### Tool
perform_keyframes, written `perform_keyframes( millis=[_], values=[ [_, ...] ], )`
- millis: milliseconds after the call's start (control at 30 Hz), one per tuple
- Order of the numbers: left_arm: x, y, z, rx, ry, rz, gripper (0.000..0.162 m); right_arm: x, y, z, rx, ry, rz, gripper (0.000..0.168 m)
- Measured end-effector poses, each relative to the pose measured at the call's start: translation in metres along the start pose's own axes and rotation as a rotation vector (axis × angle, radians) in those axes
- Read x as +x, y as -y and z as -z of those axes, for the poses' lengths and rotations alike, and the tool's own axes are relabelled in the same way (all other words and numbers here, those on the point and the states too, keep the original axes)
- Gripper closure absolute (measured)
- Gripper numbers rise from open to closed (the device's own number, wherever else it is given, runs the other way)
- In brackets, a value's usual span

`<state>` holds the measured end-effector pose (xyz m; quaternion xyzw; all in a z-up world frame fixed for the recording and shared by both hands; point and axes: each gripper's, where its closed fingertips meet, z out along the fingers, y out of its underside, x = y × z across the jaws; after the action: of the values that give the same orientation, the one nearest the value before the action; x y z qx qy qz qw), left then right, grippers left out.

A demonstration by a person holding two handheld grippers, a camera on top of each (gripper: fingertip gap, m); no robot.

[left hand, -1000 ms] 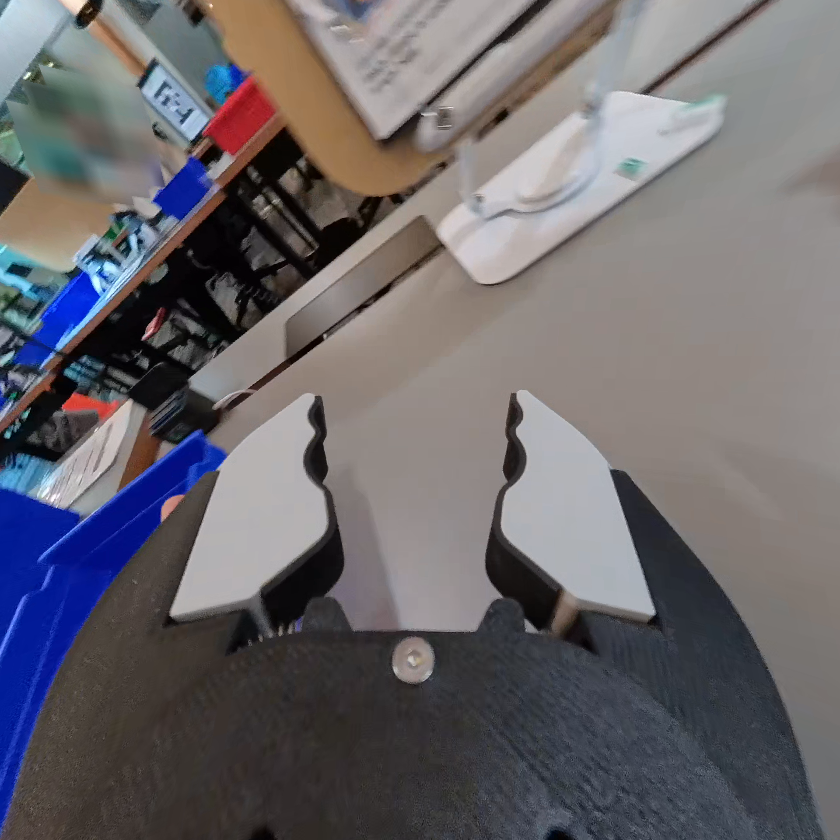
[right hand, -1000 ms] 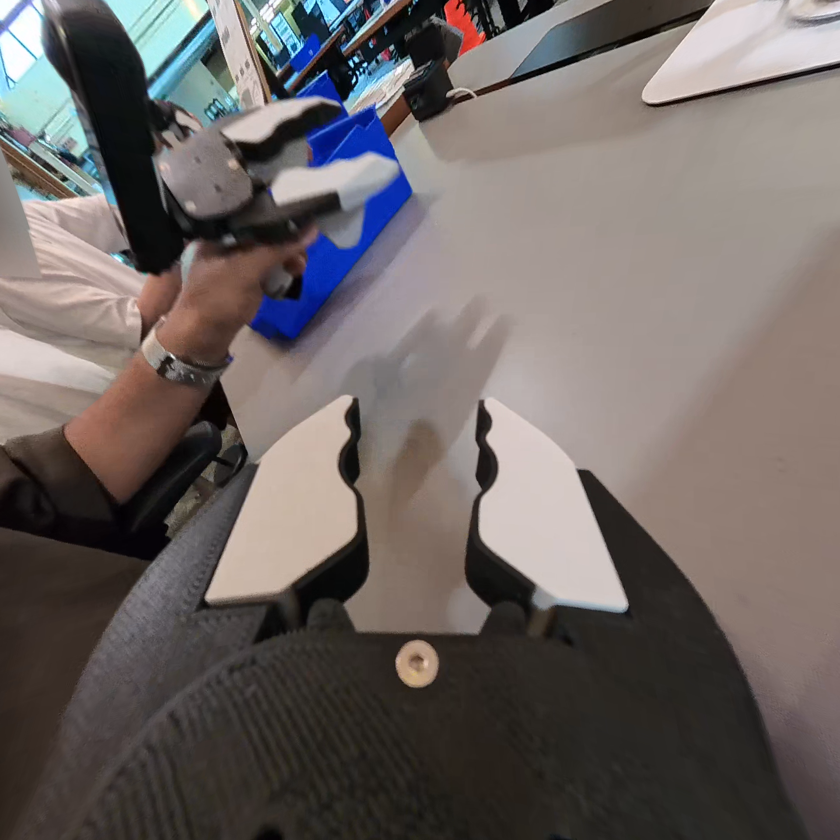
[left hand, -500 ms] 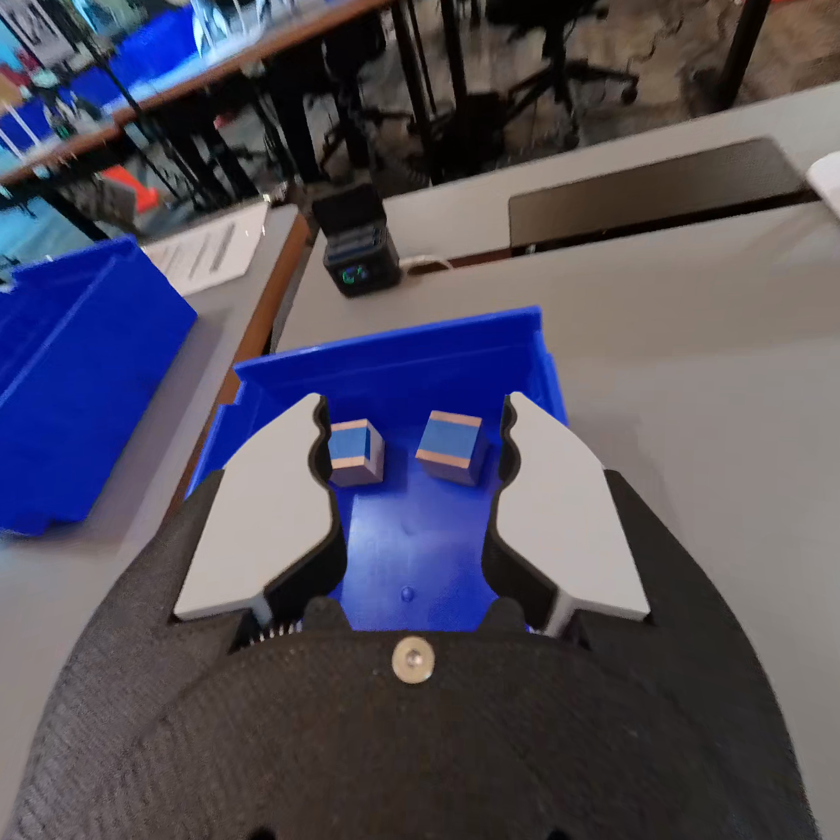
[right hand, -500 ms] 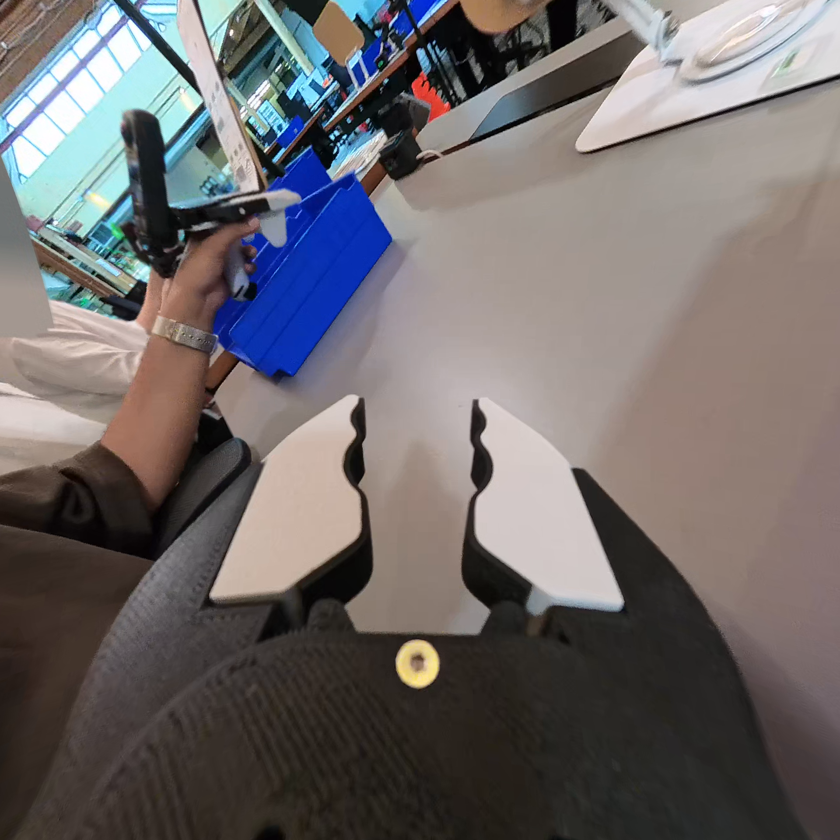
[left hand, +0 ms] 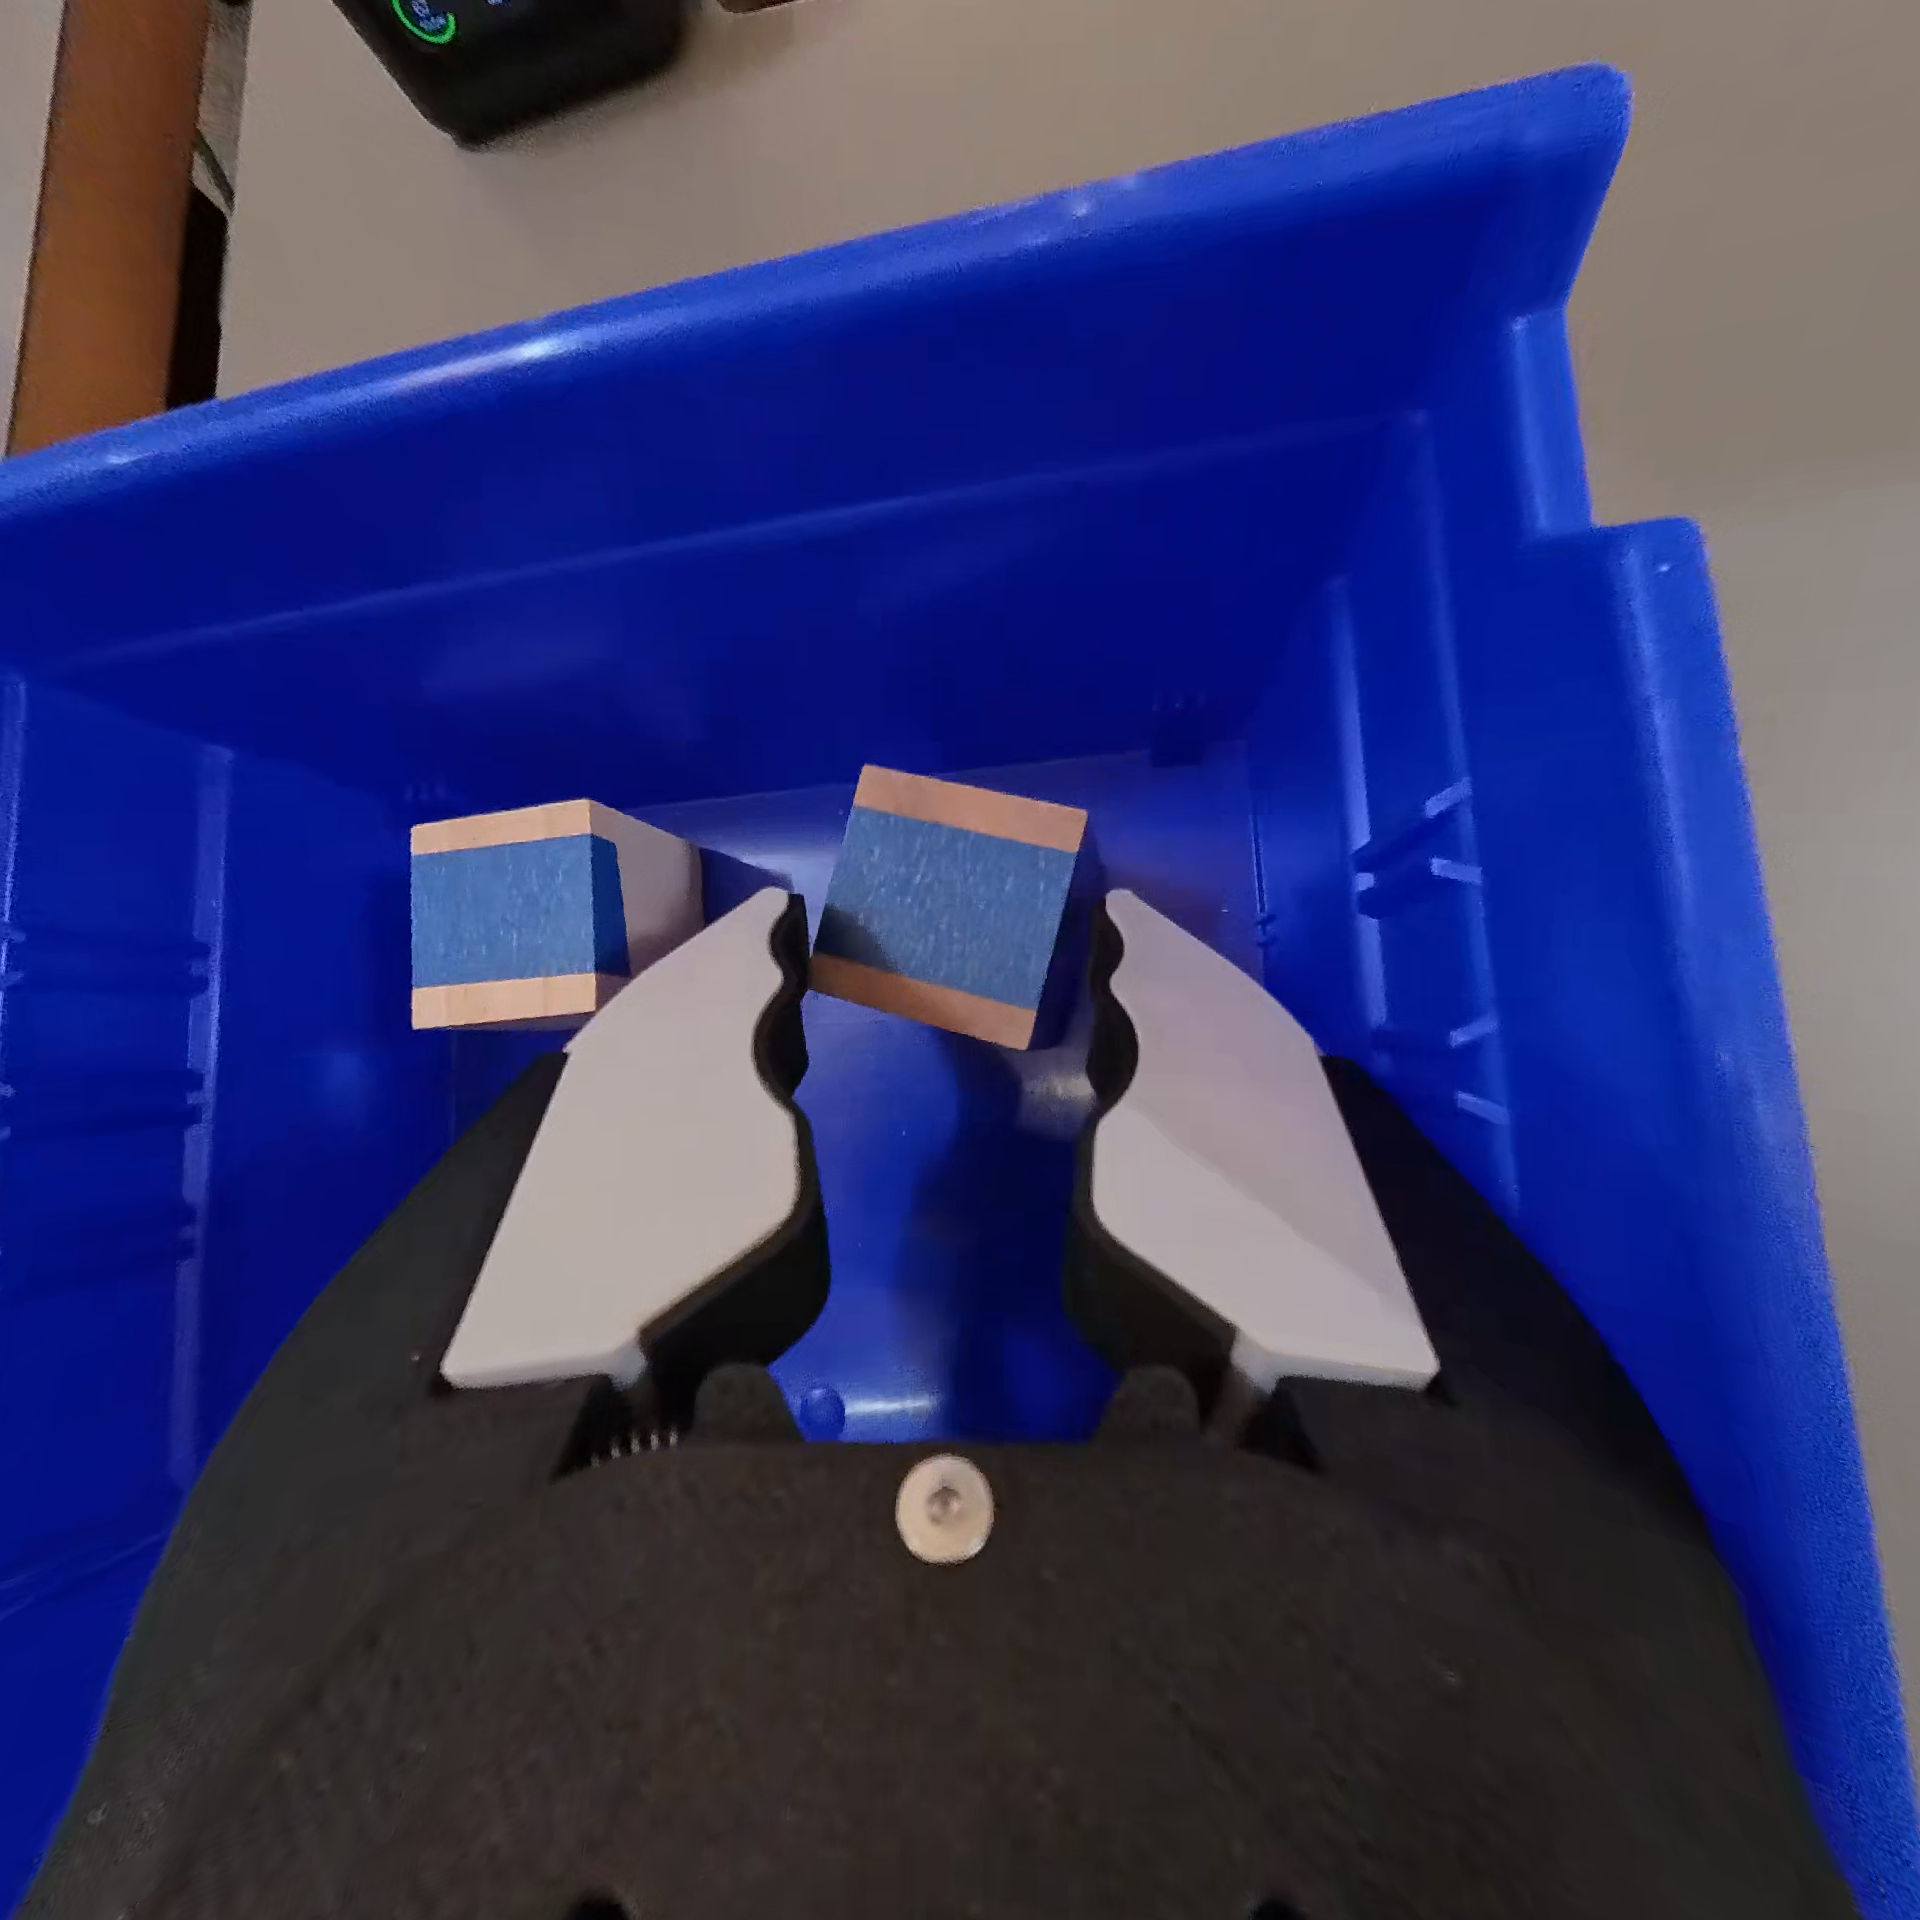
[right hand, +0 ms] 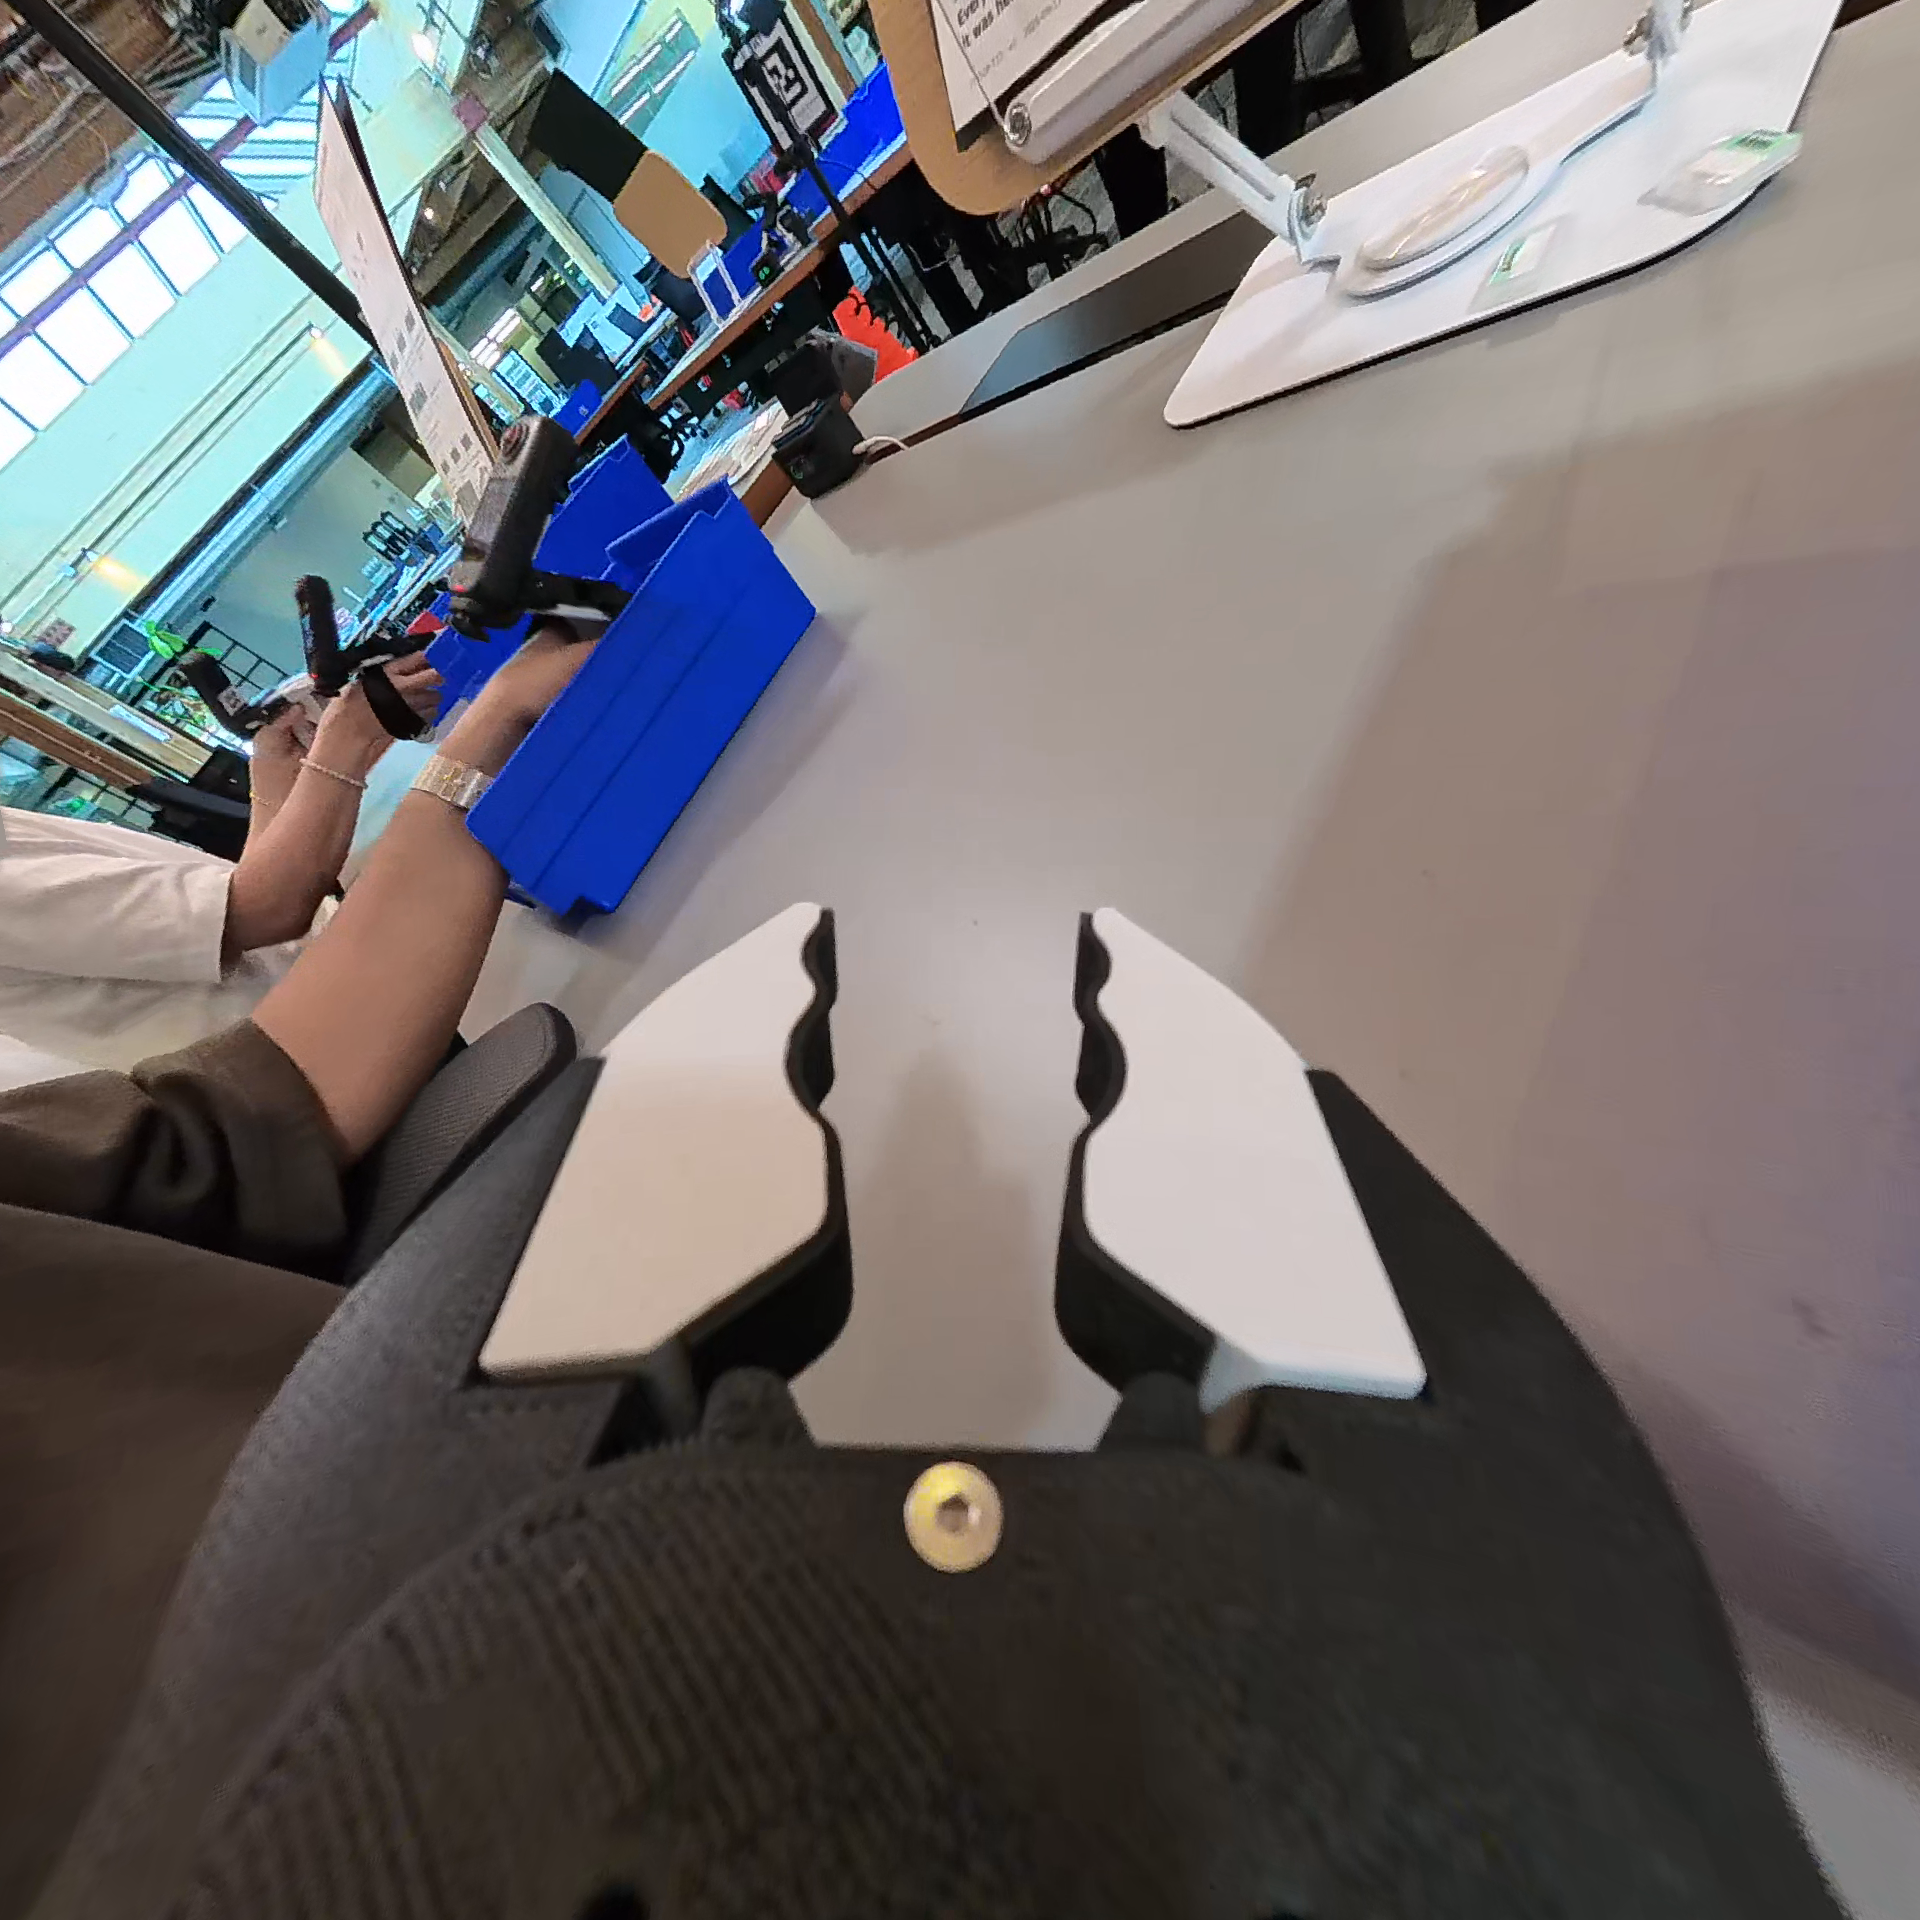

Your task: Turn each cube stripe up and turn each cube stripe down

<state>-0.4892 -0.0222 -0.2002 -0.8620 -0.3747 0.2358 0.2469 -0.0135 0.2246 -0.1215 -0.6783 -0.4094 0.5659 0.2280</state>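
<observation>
Between our left gripper's point(left hand: 951, 940) spread fingertips sits the right-hand cube point(left hand: 940, 902), its blue stripe facing up toward the camera with bare wood bands along its far and near edges; the cube is turned slightly askew, its near-left corner right at the left fingertip point(left hand: 764, 930), though we cannot tell whether either finger actually touches it. Just outside that left finger rests the second cube point(left hand: 509, 914), also stripe up, squarer to us and apart from the first. Both lie on the floor of the blue bin point(left hand: 1455, 727), close to its far wall, and our left gripper reaches down into the bin with its jaws wide and closed on nothing. Beyond the bin's far rim, on the grey table point(left hand: 935, 135), stands a small black device point(left hand: 540, 62) with a green ring glowing on its face; no writing on it is legible. Our right gripper point(right hand: 954, 935) hovers over bare tabletop well to the right of the bin point(right hand: 665, 707), jaws parted and empty, with a white stand base point(right hand: 1455, 249) far ahead of it.
</observation>
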Motion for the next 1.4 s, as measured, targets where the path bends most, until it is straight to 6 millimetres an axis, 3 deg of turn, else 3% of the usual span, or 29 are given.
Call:
perform_keyframes(
  millis=[200, 333, 467, 600, 700, 767, 967, 1100, 1167, 1400],
  values=[
    [0.000, -0.003, 0.002, 0.017, -0.004, -0.043, 0.112, -0.005, -0.007, -0.007, -0.036, 0.030, 0.011, 0.124],
    [-0.010, 0.004, 0.017, 0.059, 0.004, -0.020, 0.113, -0.007, -0.006, -0.009, -0.038, 0.047, 0.005, 0.124],
    [-0.023, 0.026, 0.051, 0.173, 0.041, 0.003, 0.114, -0.008, -0.006, -0.011, -0.040, 0.061, -0.006, 0.124],
    [-0.014, 0.063, 0.119, 0.354, -0.003, -0.004, 0.114, -0.010, -0.007, -0.015, -0.046, 0.066, 0.016, 0.125],
    [0.026, 0.091, 0.181, 0.524, -0.171, -0.019, 0.114, -0.019, -0.009, -0.020, -0.057, 0.088, 0.056, 0.124],
    [0.065, 0.101, 0.216, 0.606, -0.330, -0.037, 0.115, -0.028, -0.011, -0.023, -0.063, 0.109, 0.095, 0.123],
    [0.203, 0.096, 0.285, 0.723, -0.851, -0.086, 0.115, -0.054, -0.014, -0.026, -0.032, 0.148, 0.301, 0.117],
    [0.293, 0.070, 0.310, 0.698, -1.193, -0.057, 0.115, -0.065, -0.012, -0.024, 0.017, 0.163, 0.414, 0.114],
    [0.325, 0.054, 0.313, 0.660, -1.297, -0.024, 0.115, -0.070, -0.006, -0.019, 0.067, 0.185, 0.406, 0.111],
    [0.389, 0.006, 0.327, 0.500, -1.606, 0.109, 0.115, -0.065, 0.023, -0.002, 0.236, 0.272, 0.175, 0.092]
  ],
)
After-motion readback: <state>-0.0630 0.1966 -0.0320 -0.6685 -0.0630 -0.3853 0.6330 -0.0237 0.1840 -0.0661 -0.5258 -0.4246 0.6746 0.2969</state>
